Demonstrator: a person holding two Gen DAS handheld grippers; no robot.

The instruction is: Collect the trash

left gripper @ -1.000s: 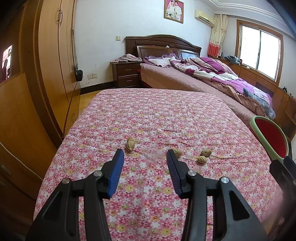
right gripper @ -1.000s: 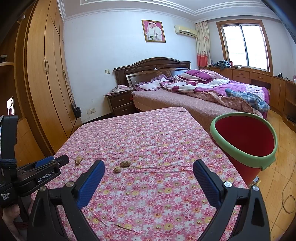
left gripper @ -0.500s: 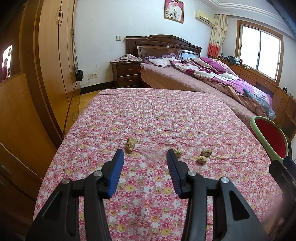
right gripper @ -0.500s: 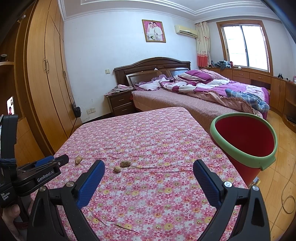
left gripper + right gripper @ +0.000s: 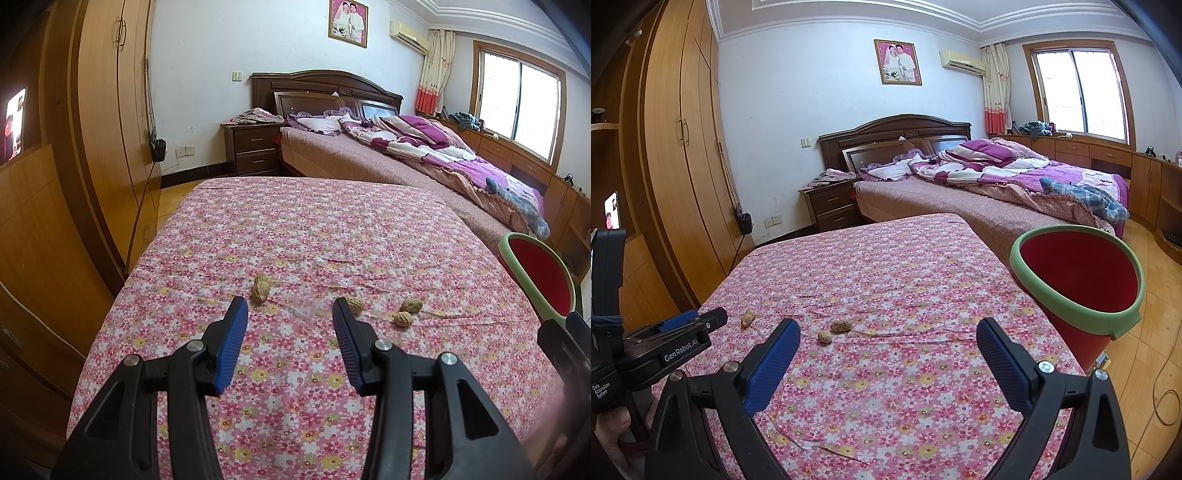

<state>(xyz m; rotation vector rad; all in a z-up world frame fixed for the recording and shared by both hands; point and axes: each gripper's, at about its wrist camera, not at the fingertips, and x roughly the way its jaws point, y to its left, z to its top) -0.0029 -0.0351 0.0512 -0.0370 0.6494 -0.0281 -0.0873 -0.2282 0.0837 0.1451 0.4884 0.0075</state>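
Bucket shows nothing inside | peanuts on bedspread | both hand-held grippers spread

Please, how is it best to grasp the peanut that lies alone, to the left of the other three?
Probably from above, with the left gripper closing across the narrow waist of the lone peanut. It lies flat on the flowered cloth, long axis pointing roughly away, so its sides are free for the open fingers.

A home bedroom: double bed, nightstand, wardrobe, wedding portrait.
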